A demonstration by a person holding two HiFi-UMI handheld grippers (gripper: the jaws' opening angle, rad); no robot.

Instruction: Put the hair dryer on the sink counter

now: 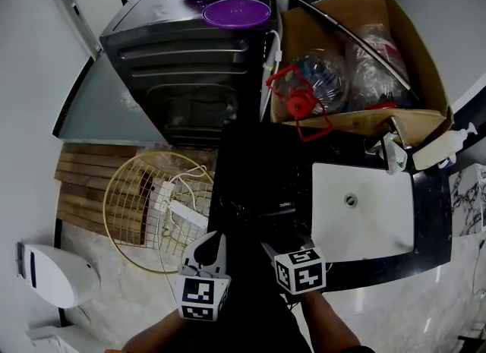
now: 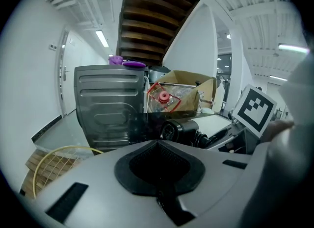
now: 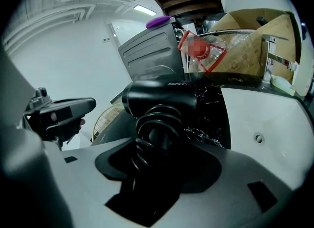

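Room: washroom corner with white walls. A black marble sink counter [image 1: 247,158] runs from 12 to 3 o'clock of the person, with a white rectangular basin [image 1: 364,215] sunk into it at 2 o'clock.
Surroundings: a dark grey ribbed metal appliance [image 1: 190,63] stands at 11 o'clock. An open brown cardboard box [image 1: 357,121] of clear plastic bottles sits at 1 o'clock on the far counter. A round gold wire basket [image 1: 133,200] lies on the floor at 9 o'clock.
Task's thing: the black hair dryer [image 3: 159,97] hangs low over the near strip of the sink counter, just left of the basin. I cannot tell whether it touches the stone.
Right gripper [image 1: 269,249]: clenched on the hair dryer's handle, around which the black coiled cord [image 3: 157,124] is wound.
Left gripper [image 2: 157,143]: jaws together on nothing, beside the right gripper at its 9 o'clock and apart from the hair dryer.
Key relation: the handle points back into the right jaws at 6 o'clock. The barrel's long axis lies crosswise, from 9 to 3 o'clock.
Edges: the counter's drop to the wire basket lies at 9 o'clock and the basin rim at 3 o'clock.
Open room: bare stone ahead at 12 o'clock, likely enough to set the barrel flat.
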